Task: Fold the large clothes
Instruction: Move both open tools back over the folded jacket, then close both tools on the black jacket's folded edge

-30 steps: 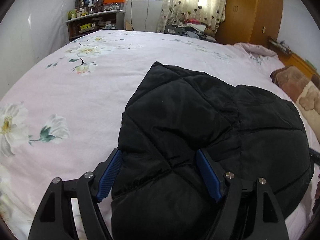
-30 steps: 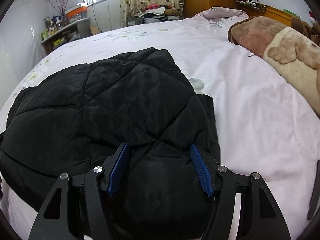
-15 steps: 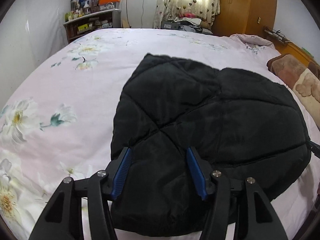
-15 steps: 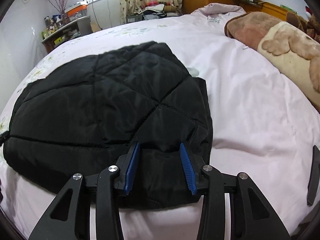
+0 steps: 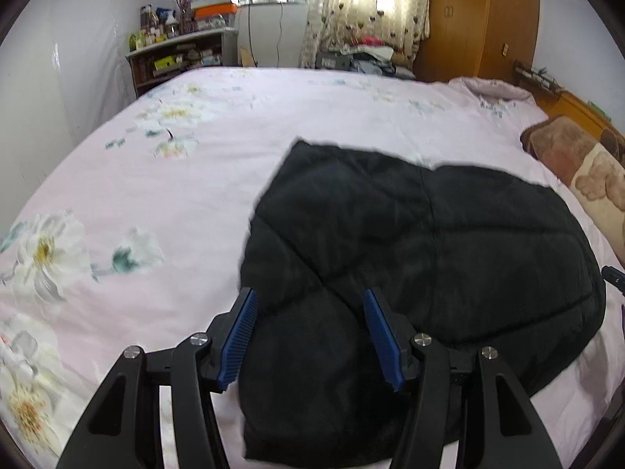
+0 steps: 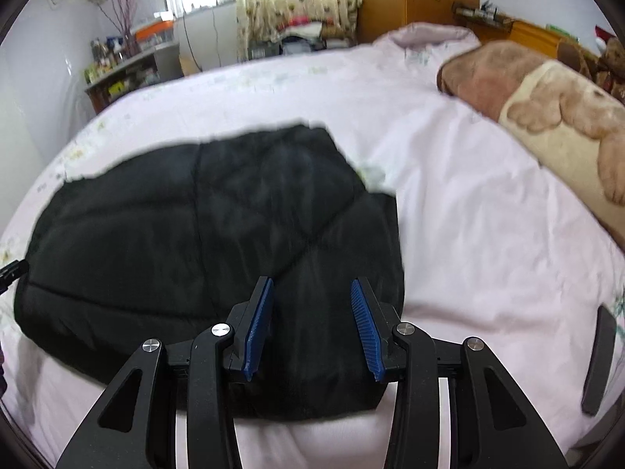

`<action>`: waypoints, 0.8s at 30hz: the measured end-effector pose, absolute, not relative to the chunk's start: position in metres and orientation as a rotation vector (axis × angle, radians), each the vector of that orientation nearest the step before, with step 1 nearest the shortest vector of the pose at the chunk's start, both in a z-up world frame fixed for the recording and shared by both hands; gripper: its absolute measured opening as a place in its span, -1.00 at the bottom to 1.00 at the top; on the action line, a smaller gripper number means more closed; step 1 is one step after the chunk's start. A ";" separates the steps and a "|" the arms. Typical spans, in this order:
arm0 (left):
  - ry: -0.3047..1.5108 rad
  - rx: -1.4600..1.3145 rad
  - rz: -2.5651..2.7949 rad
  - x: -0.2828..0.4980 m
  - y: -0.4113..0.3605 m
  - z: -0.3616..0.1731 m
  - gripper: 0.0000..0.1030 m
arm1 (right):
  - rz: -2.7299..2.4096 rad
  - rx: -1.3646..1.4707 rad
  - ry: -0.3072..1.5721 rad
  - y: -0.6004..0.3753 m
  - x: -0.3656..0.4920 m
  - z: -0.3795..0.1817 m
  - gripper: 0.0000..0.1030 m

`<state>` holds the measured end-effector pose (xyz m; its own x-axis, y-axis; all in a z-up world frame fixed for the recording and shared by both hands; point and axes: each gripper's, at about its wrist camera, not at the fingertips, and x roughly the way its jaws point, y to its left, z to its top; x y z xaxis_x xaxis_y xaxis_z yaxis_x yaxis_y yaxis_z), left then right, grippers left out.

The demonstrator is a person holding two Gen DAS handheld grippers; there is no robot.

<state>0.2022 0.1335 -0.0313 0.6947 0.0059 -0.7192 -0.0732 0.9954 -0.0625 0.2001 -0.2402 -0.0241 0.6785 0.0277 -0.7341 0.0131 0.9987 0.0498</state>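
Note:
A black quilted jacket lies folded on the pink floral bed sheet. My left gripper is shut on the jacket's near left corner, and the thick padding bulges between its blue pads. In the right wrist view the same jacket spreads to the left. My right gripper is shut on its near right corner. Both gripped corners are raised off the sheet, while the far part still rests on the bed.
A brown and cream plush blanket lies along the bed's right side. A cluttered shelf stands at the far left, with a wooden wardrobe and curtains behind. Bare sheet lies right of the jacket.
Both grippers have narrowed their jaws onto the jacket's near edge and risen. The gripped corners have come up with them, and the jacket now looks farther below.

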 end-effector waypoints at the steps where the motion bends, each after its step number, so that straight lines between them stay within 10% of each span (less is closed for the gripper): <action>1: 0.803 -0.090 0.055 0.208 0.137 -0.032 0.15 | 0.012 0.057 0.818 -0.241 0.204 -0.022 -0.17; 24: 0.904 -0.326 -0.014 0.229 0.180 -0.085 0.33 | -0.012 0.219 0.946 -0.287 0.236 -0.079 0.28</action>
